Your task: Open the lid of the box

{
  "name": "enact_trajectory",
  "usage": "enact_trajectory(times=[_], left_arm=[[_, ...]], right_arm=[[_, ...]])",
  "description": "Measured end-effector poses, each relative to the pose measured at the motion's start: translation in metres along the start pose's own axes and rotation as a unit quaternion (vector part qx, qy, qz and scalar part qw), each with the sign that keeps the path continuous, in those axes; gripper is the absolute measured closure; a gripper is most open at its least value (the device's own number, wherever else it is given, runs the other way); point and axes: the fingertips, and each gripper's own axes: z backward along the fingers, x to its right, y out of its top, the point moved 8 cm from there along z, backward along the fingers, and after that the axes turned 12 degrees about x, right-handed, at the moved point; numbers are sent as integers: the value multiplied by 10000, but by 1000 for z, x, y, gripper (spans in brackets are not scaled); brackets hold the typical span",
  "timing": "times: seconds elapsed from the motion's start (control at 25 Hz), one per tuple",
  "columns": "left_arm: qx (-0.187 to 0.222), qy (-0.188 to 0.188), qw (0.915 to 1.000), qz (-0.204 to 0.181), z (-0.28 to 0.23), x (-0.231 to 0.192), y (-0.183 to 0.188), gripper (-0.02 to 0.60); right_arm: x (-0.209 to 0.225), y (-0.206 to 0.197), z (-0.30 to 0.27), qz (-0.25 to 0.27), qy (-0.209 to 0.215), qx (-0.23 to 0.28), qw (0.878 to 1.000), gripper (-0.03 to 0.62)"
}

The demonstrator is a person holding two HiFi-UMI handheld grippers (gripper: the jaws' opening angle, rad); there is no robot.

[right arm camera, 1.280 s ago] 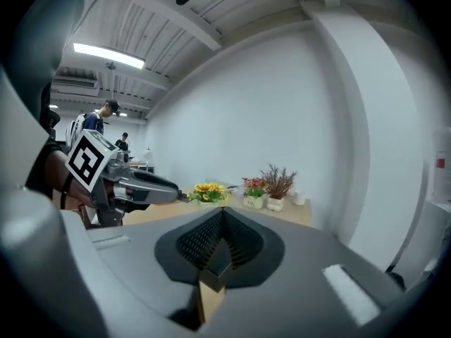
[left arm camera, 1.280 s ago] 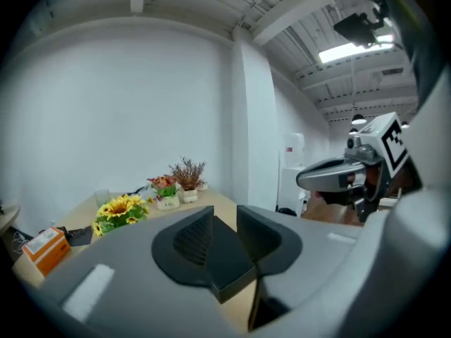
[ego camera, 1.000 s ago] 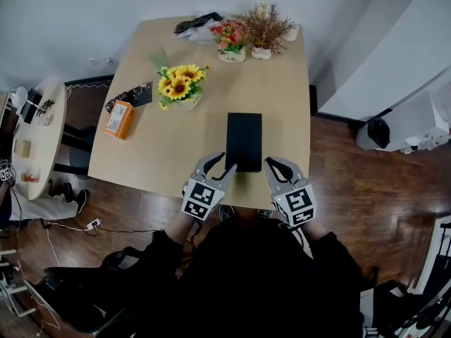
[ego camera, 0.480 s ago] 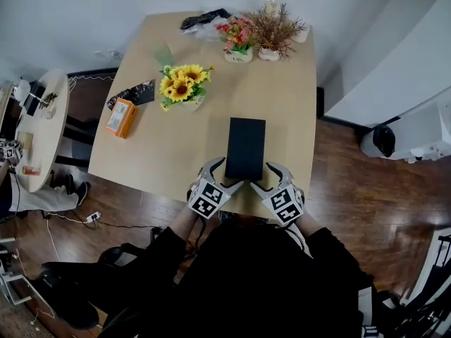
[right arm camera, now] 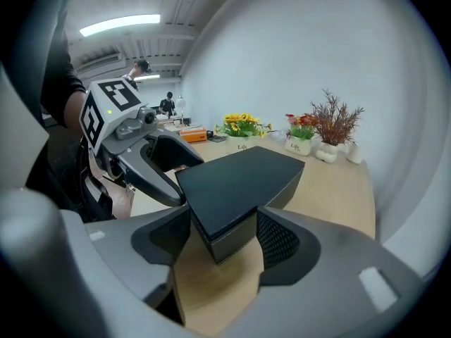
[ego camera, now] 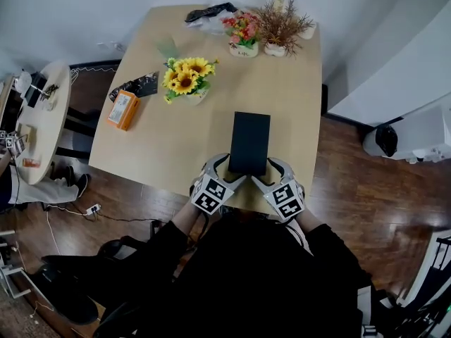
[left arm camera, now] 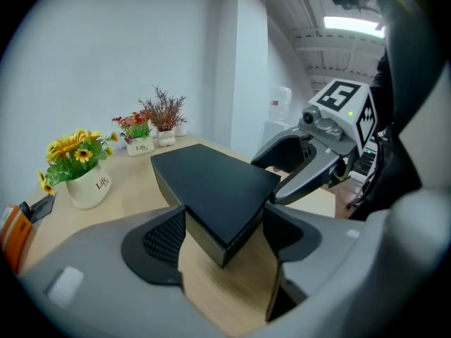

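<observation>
Light wooden table [ego camera: 176, 139] on a dark plank floor [ego camera: 352, 182], seen steeply from above, with a person in black standing at its near edge. Nearest the person, the left gripper [ego camera: 231, 169] and the right gripper [ego camera: 264, 171] each straddle one near corner of the black box [ego camera: 249, 143], which lies flat near the table's front edge with its lid on. Along the left gripper's own jaws, that corner fills the gap and both pads [left arm camera: 165, 234] lie against the box's sides. The right gripper's pads [right arm camera: 278, 241] bear on the other near corner in the same way. Both pairs of jaws stand wide and have just been closing a little onto the box. A fine seam runs just under the top of the box; no writing shows on it. Beyond the box to the left stands a white pot of sunflowers [ego camera: 189, 83], marked "Life" on its side. Farther left lies an orange carton [ego camera: 122, 109] whose print is too small to read, with a black packet [ego camera: 137, 86] just beside it. At the far edge stand a pot of red flowers [ego camera: 242, 32], also marked "Life", a pot of dry brown twigs [ego camera: 282, 23] and a black bag [ego camera: 211, 13]. A round side table [ego camera: 35, 125] stands well apart at the left.
</observation>
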Motion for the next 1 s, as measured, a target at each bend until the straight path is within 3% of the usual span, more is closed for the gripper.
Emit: enact_trajectory(times=[0.28,0.44,0.56,0.64,0.72,0.88,1.0], left_arm=[[-2,57,10000,7,1,2,-3,261],[0,46,10000,-16,1,2,-3,261],[-72,20,9999,-80,1,1,-3,261],[-203,55,9990,-382,3,3,0,262],[-226,197,9944,-1009,8,10,10,284],[-207,262,9757,-2165,3,38,29,352],[-358,264,9667,-2520,-2,43,28,374]], right_arm=[[2,0,0,-422,115,-40,9990,303],[7,3,3,-1336,342,132,9904,292],[7,5,2,-1182,345,46,9924,289],[7,4,2,-1095,343,7,9934,289],[7,5,2,-1141,361,-3,9928,289],[9,5,3,-1241,343,-23,9917,287],[7,5,4,-1236,298,-104,9918,300]])
